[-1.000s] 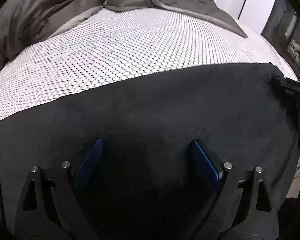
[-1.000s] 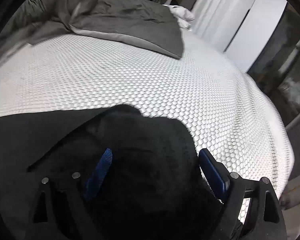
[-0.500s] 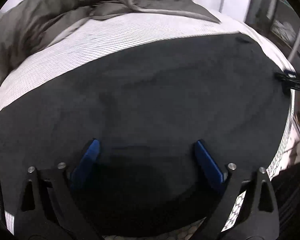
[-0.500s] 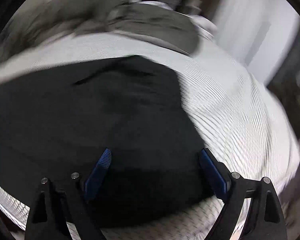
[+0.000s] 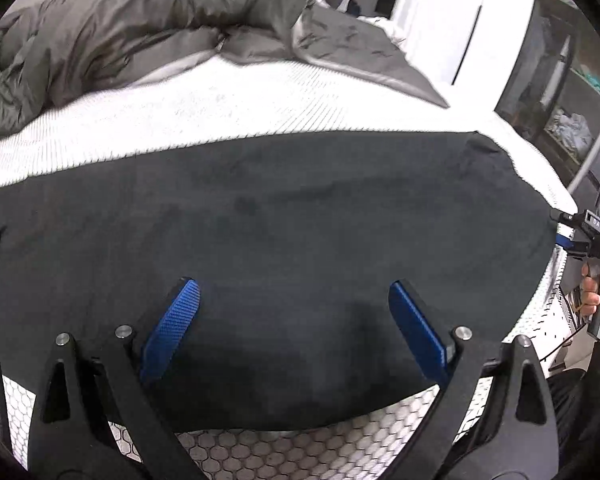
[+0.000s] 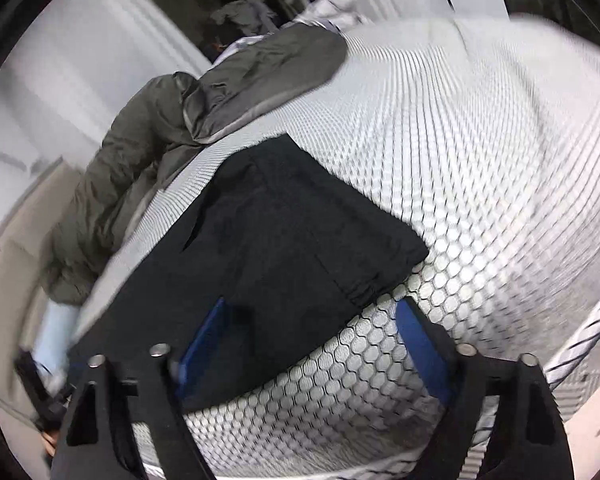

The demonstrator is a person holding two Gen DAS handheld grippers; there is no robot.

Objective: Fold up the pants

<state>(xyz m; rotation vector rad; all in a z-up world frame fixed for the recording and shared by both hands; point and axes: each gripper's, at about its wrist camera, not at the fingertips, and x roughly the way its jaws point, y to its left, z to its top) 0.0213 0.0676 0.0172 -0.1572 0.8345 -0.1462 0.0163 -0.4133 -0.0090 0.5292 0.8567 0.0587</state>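
The black pants [image 5: 284,240] lie flat across the white honeycomb-pattern bed [image 5: 220,112]. My left gripper [image 5: 294,312] is open and empty, held over the pants near their front edge. My right gripper [image 6: 312,324] is open and empty at the pants' right end [image 6: 292,232], its left finger over the cloth and its right finger over the sheet. It also shows in the left wrist view [image 5: 592,240] at the far right, beside the pants' edge, held by a hand.
A rumpled grey duvet [image 5: 140,36] lies at the back of the bed, also in the right wrist view [image 6: 148,152]. White wardrobe doors [image 5: 440,20] and a dark shelf unit [image 5: 572,80] stand behind on the right. The bed's front edge [image 5: 300,452] is just below my left gripper.
Both grippers have pulled back from the pants toward the bed's front edge, staying open. The right gripper has swung to the right and tilted, so the pants' end now shows whole.
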